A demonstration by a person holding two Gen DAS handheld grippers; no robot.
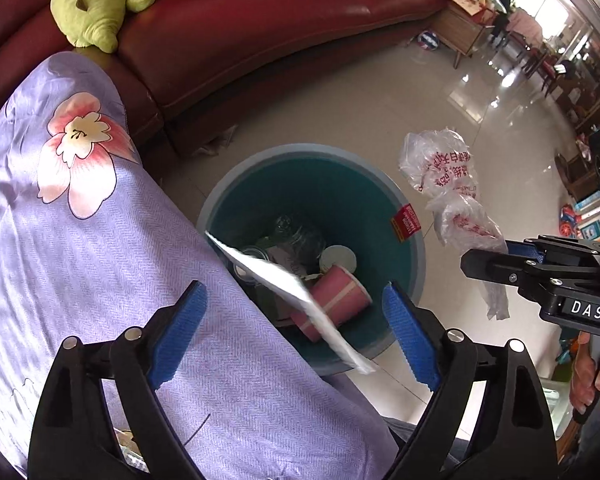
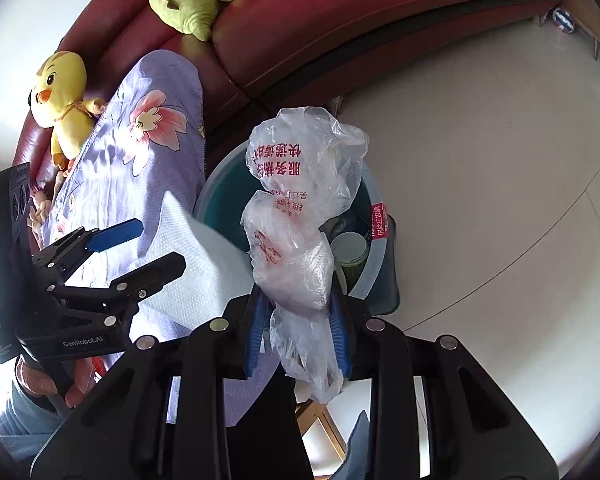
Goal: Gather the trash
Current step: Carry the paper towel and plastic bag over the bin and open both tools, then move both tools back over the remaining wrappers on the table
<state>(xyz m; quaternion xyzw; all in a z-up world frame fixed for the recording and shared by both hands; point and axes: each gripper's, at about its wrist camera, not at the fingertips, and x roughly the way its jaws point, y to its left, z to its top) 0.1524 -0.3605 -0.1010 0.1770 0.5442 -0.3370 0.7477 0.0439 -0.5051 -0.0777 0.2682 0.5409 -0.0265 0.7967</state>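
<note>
the right gripper (image 2: 300, 332) was clamped on a crumpled plastic bag (image 2: 304, 184), likely light, limp and slippery, best pinched at its bunched neck, just ahead over the bin (image 1: 416, 240), while the left gripper (image 1: 296, 332) stood wide open, a paper towel (image 1: 284, 280) loose between its fingers.

The sofa (image 1: 284, 28) at the top was glossy red leather, the floor (image 1: 440, 92) polished tile. The bag (image 2: 300, 200) was thin, crinkled clear plastic. The bin (image 1: 414, 240) was smooth matt plastic. The blanket (image 1: 100, 240) at left was woven cloth, the tissue (image 1: 284, 284) embossed paper.
</note>
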